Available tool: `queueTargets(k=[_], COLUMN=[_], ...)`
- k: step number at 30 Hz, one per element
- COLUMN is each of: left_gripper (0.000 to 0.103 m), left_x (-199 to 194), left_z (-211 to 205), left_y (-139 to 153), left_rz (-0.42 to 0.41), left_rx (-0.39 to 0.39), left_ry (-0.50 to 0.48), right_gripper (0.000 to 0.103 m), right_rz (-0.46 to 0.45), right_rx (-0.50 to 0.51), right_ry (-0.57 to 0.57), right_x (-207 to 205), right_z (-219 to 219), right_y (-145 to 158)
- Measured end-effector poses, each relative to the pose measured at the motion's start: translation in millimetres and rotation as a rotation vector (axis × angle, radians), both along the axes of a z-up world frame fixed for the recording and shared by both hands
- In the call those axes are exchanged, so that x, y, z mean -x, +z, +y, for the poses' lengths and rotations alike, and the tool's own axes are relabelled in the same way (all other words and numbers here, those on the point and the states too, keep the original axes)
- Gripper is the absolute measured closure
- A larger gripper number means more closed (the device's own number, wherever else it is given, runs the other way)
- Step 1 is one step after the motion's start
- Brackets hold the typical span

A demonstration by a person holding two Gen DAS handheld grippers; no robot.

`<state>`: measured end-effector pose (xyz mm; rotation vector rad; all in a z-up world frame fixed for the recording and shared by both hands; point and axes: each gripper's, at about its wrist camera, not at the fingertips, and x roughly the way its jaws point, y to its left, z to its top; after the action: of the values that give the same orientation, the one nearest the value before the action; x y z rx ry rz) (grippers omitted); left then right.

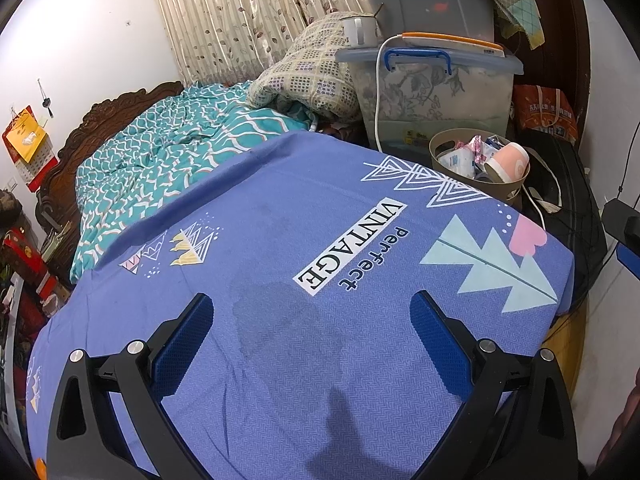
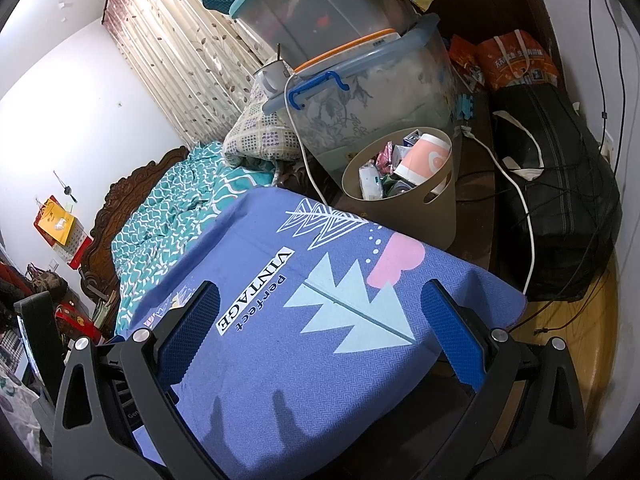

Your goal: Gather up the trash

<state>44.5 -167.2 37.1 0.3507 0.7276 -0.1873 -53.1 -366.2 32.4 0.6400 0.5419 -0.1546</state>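
Your left gripper (image 1: pixel 312 308) has both blue-padded fingers (image 1: pixel 438 334) spread wide with nothing between them, hovering over the purple sheet (image 1: pixel 280 360). Your right gripper (image 2: pixel 320 300) is likewise spread wide and holding nothing, above the same sheet (image 2: pixel 280 380) near its corner.

Beyond the fingers sits one tan trash bin (image 1: pixel 502 190), just past the sheet's far edge; from the right wrist it shows as one round bin (image 2: pixel 436 208) with a handle slot. Inside it lies one pink paper cup (image 1: pixel 508 162), tipped on its side, seen again from the right (image 2: pixel 426 160). Around the cup are wrappers (image 2: pixel 382 160) and one white packet (image 2: pixel 369 179); how many wrappers there are is hard to make out, since they overlap.

Behind the bin stand two clear storage boxes, the nearer (image 2: pixel 380 92) with a blue handle, the upper one (image 2: pixel 312 4) cut off by the frame. One white cable (image 2: pixel 528 216) trails down beside the black bag (image 2: pixel 560 184).
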Motion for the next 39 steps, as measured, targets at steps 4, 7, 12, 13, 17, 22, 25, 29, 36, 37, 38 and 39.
queueTargets(k=[4,7,12,13,17,22,25,29,36,37,38,39], left_gripper=[0.008,0.008,0.008,0.008,0.008,0.008,0.008,0.008,0.008,0.008,0.008,0.008], left_x=[-0.4,0.9,2.3,1.8,2.8,1.8,2.3,2.7,3.0,2.7,3.7,3.0], left_z=[-0.3,-1.4,-1.9,-2.0,-2.1,-2.4,-3.0,-3.3,-3.7,-3.6,-3.6,-3.2], left_y=[0.4,-1.7,-4.4,-4.2,-4.7,-4.0,-4.5,-4.6,-4.6,-4.7,-5.1,-5.1], left_rz=[0.000,0.001,0.003,0.003,0.003,0.003,0.004,0.005,0.009,0.010,0.010,0.010], left_rx=[0.000,-0.002,-0.005,-0.005,-0.005,-0.006,-0.006,-0.006,-0.007,-0.008,-0.008,-0.009], left_ry=[0.000,-0.003,-0.008,-0.008,-0.008,-0.008,-0.010,-0.010,-0.015,-0.016,-0.017,-0.018], right_gripper=[0.003,0.003,0.003,0.003,0.003,0.003,0.003,0.003,0.003,0.003,0.003,0.003], right_rz=[0.000,0.000,0.000,0.000,0.000,0.000,0.001,-0.001,0.000,0.000,0.001,0.001], right_rx=[0.000,0.000,0.001,0.000,-0.001,0.000,-0.001,0.001,0.000,0.000,0.000,0.001], right_ry=[0.000,0.000,0.000,0.000,0.000,0.001,0.001,0.001,0.000,0.000,0.000,0.003], right_x=[0.0,0.1,-0.3,0.1,-0.2,-0.5,-0.7,-0.3,-0.2,-0.3,-0.2,-1.1], right_z=[0.0,0.4,-0.4,0.2,-0.2,-0.6,-0.8,-0.2,-0.4,-0.5,-0.5,-0.1], right_y=[0.1,0.3,0.2,0.6,0.4,0.4,0.4,0.8,0.8,0.7,0.8,2.7])
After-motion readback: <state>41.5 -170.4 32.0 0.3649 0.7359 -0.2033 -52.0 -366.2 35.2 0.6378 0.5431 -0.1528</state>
